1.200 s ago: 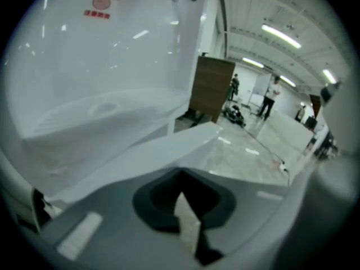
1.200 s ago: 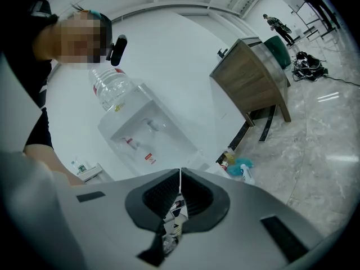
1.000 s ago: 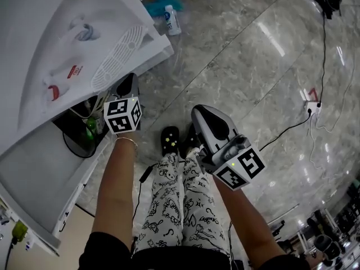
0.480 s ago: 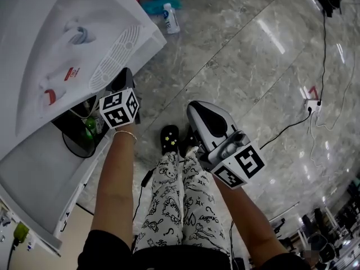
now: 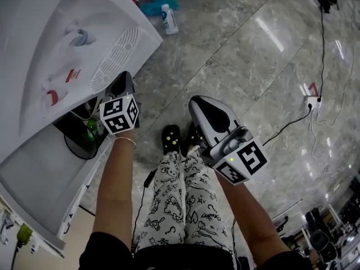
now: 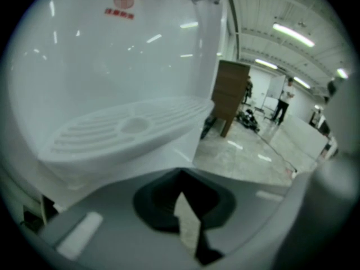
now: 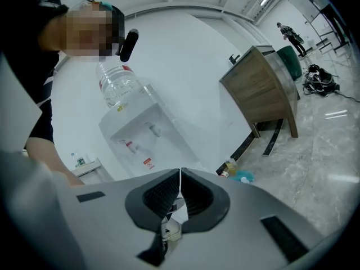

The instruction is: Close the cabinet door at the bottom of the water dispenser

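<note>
Left claw [image 6: 180,177] is clenched, its jaw tips meeting with nothing between them. From the head view I see it just beside the front of the water dispenser [image 5: 62,49], under the white drip tray [image 5: 116,54] and at the upper edge of the dark cabinet opening [image 5: 76,133]. Whether it touches the dispenser I cannot tell. The left gripper view is filled by the white front wall, with the slotted tray close above the jaws.

The cabinet door [image 5: 36,187] stands wide open, its white panel swung out toward the lower left of the head view, next to the operator's left forearm. Something green [image 5: 90,129] sits inside the opening.

My right claw [image 7: 180,171] is clenched too and empty. It hangs over the marble floor [image 5: 253,55], well apart from the dispenser, above the patterned trousers [image 5: 180,201] and black shoes [image 5: 170,139]. A plastic bottle [image 5: 169,18] lies on the floor beyond the dispenser.
</note>
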